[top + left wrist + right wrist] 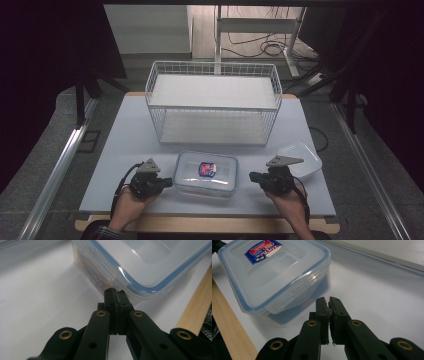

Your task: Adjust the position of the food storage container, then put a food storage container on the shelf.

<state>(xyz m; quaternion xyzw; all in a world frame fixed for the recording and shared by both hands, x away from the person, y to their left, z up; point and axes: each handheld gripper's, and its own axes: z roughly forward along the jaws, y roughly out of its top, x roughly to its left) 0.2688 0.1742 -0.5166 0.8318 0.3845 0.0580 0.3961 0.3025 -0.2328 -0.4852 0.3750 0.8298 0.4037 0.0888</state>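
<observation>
A clear lidded plastic container (220, 179) with a blue seal and a red-and-blue label sits at the front middle of the table. My left gripper (168, 182) is at its left side, shut with nothing between the jaws. In the left gripper view the gripper (115, 291) has its tips right at the container (140, 262), under a side latch flap by the corner. My right gripper (253, 176) is just right of the container, shut and holding nothing. In the right gripper view this gripper (328, 300) stands a little short of the container (274, 272) and its side latch (287, 300).
A white two-tier wire rack (212, 100) stands behind the container at the table's middle. A shallow white plastic tub (302, 157) lies at the right, just behind my right hand. The table's wooden front edge (229, 325) runs close to the container.
</observation>
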